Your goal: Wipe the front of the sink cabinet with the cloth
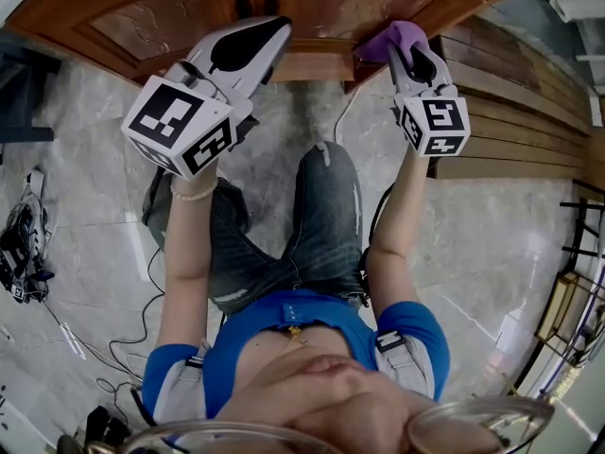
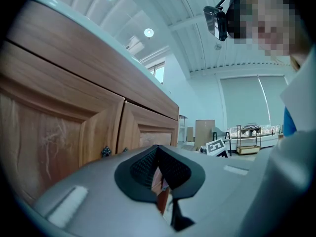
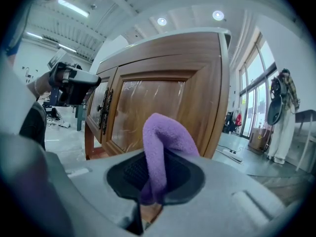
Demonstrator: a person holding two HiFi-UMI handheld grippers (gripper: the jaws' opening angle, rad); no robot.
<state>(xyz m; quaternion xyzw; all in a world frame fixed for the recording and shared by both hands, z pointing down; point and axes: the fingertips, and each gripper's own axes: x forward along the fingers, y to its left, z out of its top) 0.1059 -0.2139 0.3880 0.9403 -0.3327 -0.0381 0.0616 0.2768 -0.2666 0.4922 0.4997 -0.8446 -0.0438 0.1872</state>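
Observation:
The wooden sink cabinet (image 1: 189,12) fills the top of the head view, its two panelled doors (image 3: 148,107) facing me. My right gripper (image 1: 408,53) is shut on a purple cloth (image 3: 163,147), which bulges out of the jaws and sits against the cabinet's lower right corner (image 1: 378,55). In the right gripper view the cloth stands just in front of the right door panel. My left gripper (image 1: 248,47) hangs near the middle of the cabinet front, jaws shut with nothing in them (image 2: 160,179). Small dark door knobs (image 2: 105,152) show on the left door.
Wooden slat panelling (image 1: 510,112) runs along the right of the cabinet. The person's jeans-clad knees (image 1: 321,216) are below the grippers on a pale marble floor (image 1: 85,216). Cables and gear (image 1: 24,244) lie at far left; a metal rack (image 1: 577,291) stands at the right edge.

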